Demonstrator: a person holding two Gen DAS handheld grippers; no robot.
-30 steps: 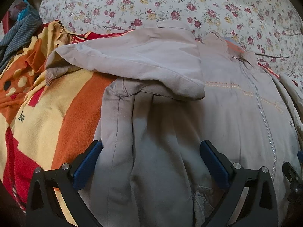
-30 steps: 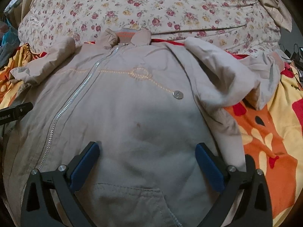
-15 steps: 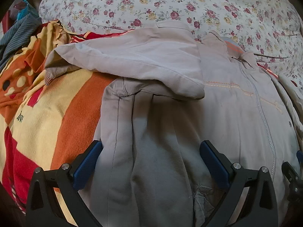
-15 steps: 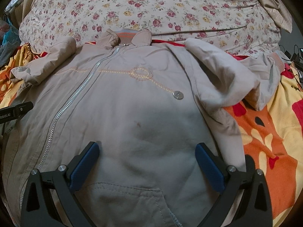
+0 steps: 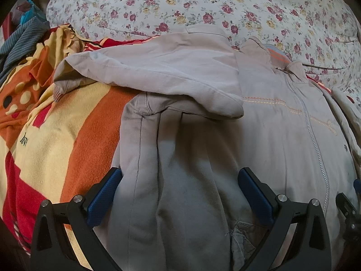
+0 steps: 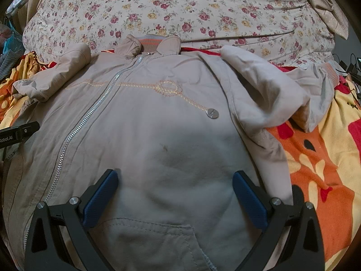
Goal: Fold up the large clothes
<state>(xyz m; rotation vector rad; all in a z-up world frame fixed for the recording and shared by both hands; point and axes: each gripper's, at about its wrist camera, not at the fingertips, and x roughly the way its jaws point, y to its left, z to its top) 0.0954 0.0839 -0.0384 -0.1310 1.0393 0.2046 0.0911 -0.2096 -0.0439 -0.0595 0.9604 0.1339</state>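
**Big tan jacket lies flat on the bed, both tongs wide apart**

On the far left, a striped grey cloth (image 5: 20, 38) sits bunched at the edge of the bed. Next to it lies a blanket (image 5: 56, 135) with orange, yellow and red shapes. The jacket (image 5: 270, 140) rests on top of this blanket, front side up, with its zipper (image 6: 90, 113) closed.

The left tongs (image 5: 180, 194) are spread wide over the jacket's side, low near the hem. Nothing is pinched between them. One sleeve (image 5: 158, 72) is folded across, pointing out to the left over the blanket.

The right tongs (image 6: 174, 192) are spread wide too, above the jacket's front just over a pocket (image 6: 153, 244). They pinch nothing. A round silver button (image 6: 212, 113) sits at the end of a stitched line on the chest. The other sleeve (image 6: 270, 94) is bunched up on the right.

Behind the collar (image 6: 153, 44) is a flowery quilt (image 6: 203, 11).
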